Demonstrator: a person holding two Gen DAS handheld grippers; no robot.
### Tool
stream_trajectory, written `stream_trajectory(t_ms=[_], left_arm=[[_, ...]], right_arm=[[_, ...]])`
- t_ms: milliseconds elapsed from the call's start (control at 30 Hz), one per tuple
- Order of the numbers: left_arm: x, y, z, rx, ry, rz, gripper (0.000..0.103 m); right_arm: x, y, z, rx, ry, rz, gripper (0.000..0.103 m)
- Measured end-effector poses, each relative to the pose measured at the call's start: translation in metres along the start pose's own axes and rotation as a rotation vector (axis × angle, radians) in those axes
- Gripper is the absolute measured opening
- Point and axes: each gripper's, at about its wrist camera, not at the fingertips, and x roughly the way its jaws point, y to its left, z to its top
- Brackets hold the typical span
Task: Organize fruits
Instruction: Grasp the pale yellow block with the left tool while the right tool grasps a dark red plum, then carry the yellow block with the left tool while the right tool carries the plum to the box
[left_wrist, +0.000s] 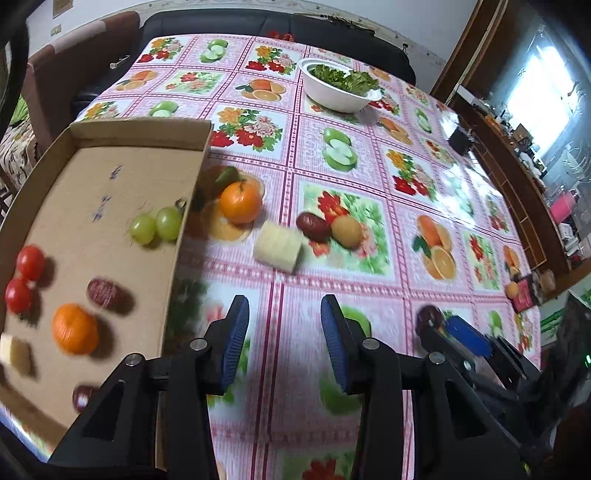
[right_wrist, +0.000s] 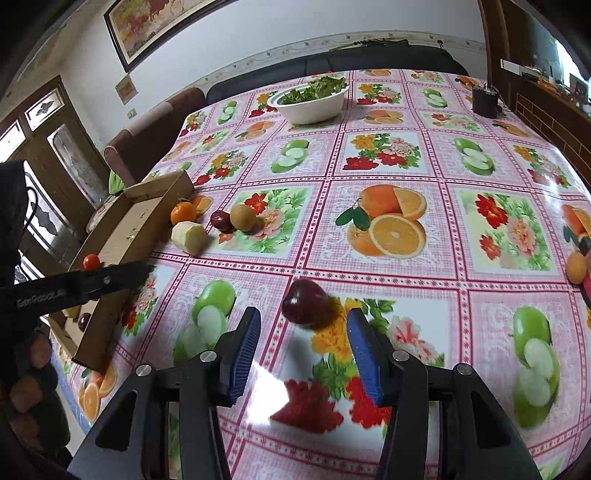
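Fruits: grapes (left_wrist: 155, 224), tomatoes (left_wrist: 24, 280), orange (left_wrist: 75, 328) inside cardboard box (left_wrist: 147, 133)

Cardboard tray (left_wrist: 110, 192) sits at table's left edge, holding grapes (left_wrist: 157, 224), tomatoes (left_wrist: 24, 278), an orange (left_wrist: 75, 328). Right of it on tablecloth (left_wrist: 369, 258): tangerine (left_wrist: 240, 203), peeled chunk (left_wrist: 277, 246), date (left_wrist: 313, 226), kiwi (left_wrist: 346, 230). Salad bowl (left_wrist: 338, 88) far behind.

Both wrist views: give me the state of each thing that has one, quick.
left gripper: open, empty
right gripper: open, dark red fruit just ahead, ungripped
cardboard box: open-topped, partly filled
orange: loose on table beside box
pale peeled chunk: loose on table
white bowl: holding greens
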Motion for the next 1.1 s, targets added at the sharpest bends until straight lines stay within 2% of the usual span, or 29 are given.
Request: stream_trajectory(t_ms=[67, 200, 300, 367, 433, 467, 500, 667, 1100], left_arm=[[0.010, 0.000, 0.007, -0.002, 0.014, 0.007, 0.038], [0.031, -0.002, 0.020, -0.002, 0.034, 0.032, 0.050], [0.042, -0.009, 0.023, 0.018, 0.030, 0.064, 0.050], [0.048, -0.011, 0.023, 0.021, 0.040, 0.055, 0.049], [0.047, -0.015, 0.021, 0.044, 0.016, 0.085, 0.030], [0.047, -0.016, 0.020, 0.053, 0.012, 0.088, 0.030], [0.046, -0.016, 0.019, 0.051, 0.015, 0.076, 0.030], [0.032, -0.018, 0.009, 0.054, -0.014, 0.096, 0.030], [-0.017, -0.003, -0.012, 0.025, -0.080, 0.072, 0.030]], right_arm=[[0.005, 0.001, 0.003, -0.006, 0.003, -0.011, 0.051], [0.017, 0.001, 0.010, -0.010, 0.025, -0.027, 0.051], [0.022, 0.002, 0.012, -0.017, 0.028, -0.032, 0.051], [0.024, 0.004, 0.012, -0.035, 0.025, -0.041, 0.051], [0.024, 0.006, 0.012, -0.049, 0.022, -0.056, 0.045], [0.025, 0.006, 0.013, -0.054, 0.022, -0.057, 0.031], [0.025, 0.006, 0.013, -0.053, 0.022, -0.051, 0.030], [0.012, 0.001, 0.013, -0.025, -0.011, -0.032, 0.029], [-0.019, 0.015, 0.015, -0.032, -0.073, 0.024, 0.029]])
